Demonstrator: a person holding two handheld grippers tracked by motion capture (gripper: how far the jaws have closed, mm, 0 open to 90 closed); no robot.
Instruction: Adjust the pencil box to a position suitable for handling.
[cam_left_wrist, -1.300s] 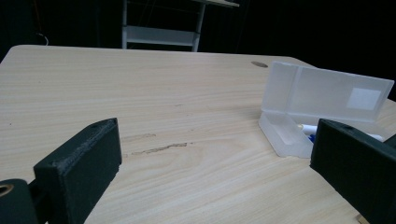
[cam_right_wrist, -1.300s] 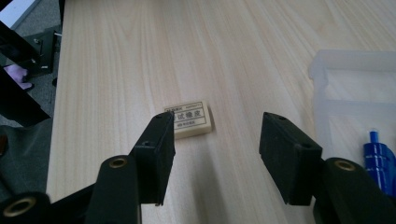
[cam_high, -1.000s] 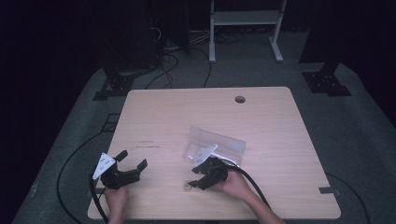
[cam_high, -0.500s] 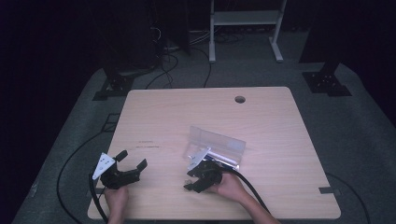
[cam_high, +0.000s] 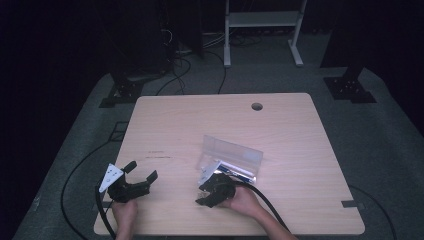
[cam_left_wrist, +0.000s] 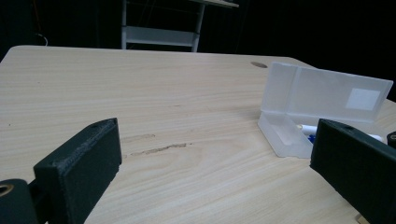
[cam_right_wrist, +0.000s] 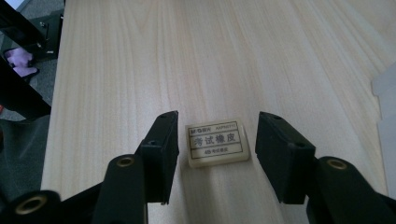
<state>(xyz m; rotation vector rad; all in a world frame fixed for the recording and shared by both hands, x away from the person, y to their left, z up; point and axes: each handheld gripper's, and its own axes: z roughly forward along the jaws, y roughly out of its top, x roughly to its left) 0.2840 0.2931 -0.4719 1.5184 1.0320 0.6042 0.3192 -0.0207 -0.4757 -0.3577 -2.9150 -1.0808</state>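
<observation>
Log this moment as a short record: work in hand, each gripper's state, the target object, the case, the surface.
work in hand: right gripper lowered around an eraser, not yet closed on it
right gripper: open, one jaw on each side of the eraser, gaps visible on both sides
left gripper: open, holds nothing, near the table's front left
eraser: cream block with a printed label, lying flat on the table
case: translucent plastic pencil case, lid up, a pen inside
surface: light wooden table with a round hole near its far edge
</observation>
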